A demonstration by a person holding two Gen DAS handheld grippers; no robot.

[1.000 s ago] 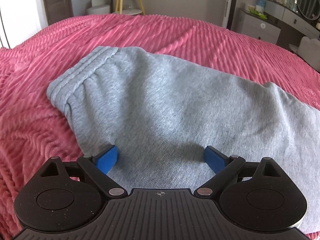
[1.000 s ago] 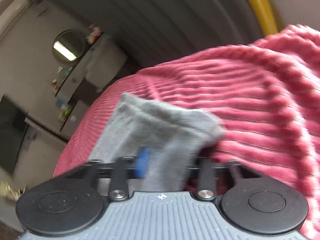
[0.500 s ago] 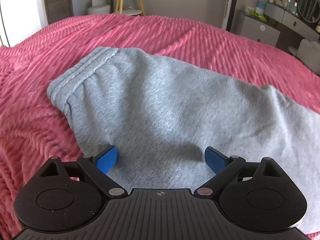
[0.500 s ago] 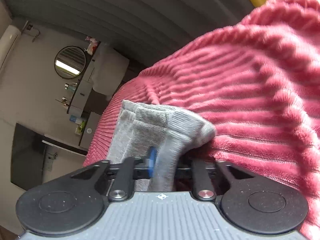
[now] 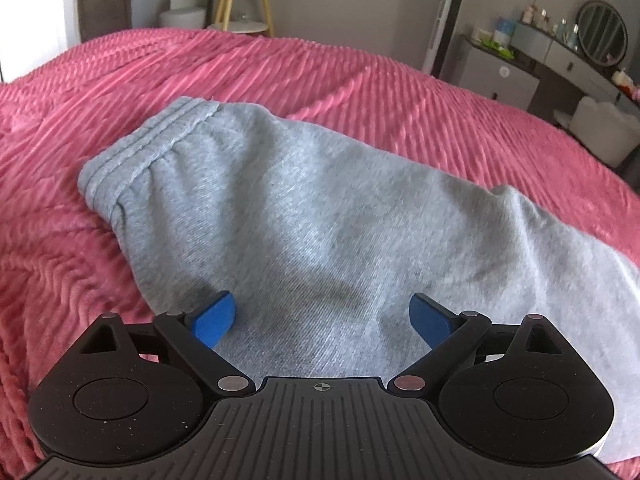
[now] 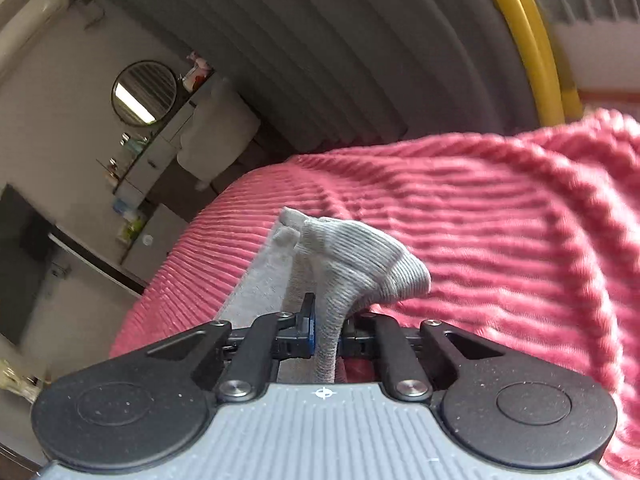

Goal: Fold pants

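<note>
Grey pants (image 5: 320,208) stretch lengthwise ahead-right of the spread left hand-held gripper (image 5: 324,316); the right hand-held gripper (image 6: 326,328), nearer the far end, pinches apparently the cuff (image 6: 360,264).

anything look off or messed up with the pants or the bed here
Nothing damaged or spilled. The grey pants lie on the pink bedspread, a little rumpled toward the leg side. The right gripper is shut on the bunched ribbed cuff; its jaws have just been closing. The left gripper is open over the fabric.
</note>
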